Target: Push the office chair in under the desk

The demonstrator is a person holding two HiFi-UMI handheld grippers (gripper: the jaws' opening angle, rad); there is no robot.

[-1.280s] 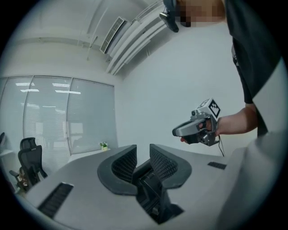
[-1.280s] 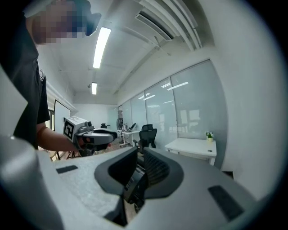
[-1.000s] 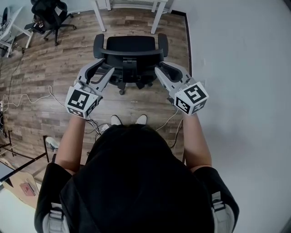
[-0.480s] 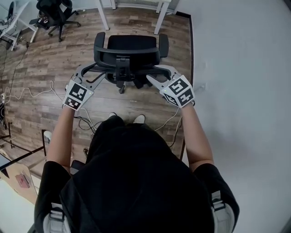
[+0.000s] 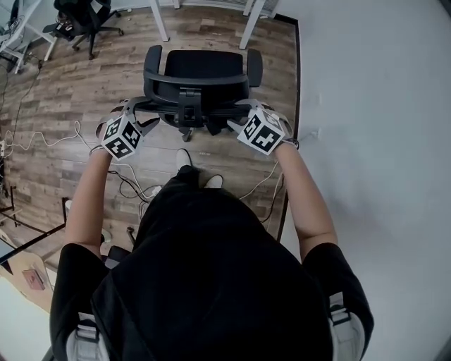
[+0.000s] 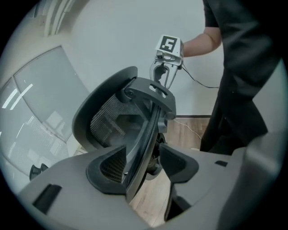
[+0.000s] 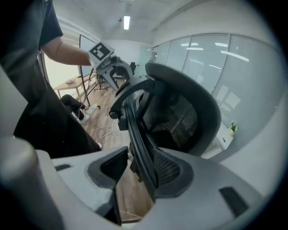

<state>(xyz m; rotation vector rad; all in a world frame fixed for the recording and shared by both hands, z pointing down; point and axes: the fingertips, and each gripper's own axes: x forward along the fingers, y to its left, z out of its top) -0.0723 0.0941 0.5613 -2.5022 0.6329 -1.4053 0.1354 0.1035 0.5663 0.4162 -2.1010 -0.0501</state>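
Observation:
The black office chair (image 5: 201,69) stands on the wood floor with its seat toward the white desk legs (image 5: 161,21) at the top of the head view. My left gripper (image 5: 139,111) is at the backrest's left end and my right gripper (image 5: 244,114) at its right end. In the left gripper view the backrest's rim (image 6: 146,134) runs between the left gripper's (image 6: 141,167) opening jaws, with a gap on one side. In the right gripper view the rim (image 7: 137,134) lies against one pad of the right gripper (image 7: 140,170), whose jaws are also opening.
A second black chair (image 5: 83,17) stands at the far left. Cables (image 5: 42,144) trail over the floor on the left and near the person's feet (image 5: 184,158). A white wall (image 5: 366,106) runs along the right. Glass partitions (image 7: 216,67) lie beyond the chair.
Both grippers have moved forward from in front of the person up to the two ends of the backrest. The person has stepped closer to the chair.

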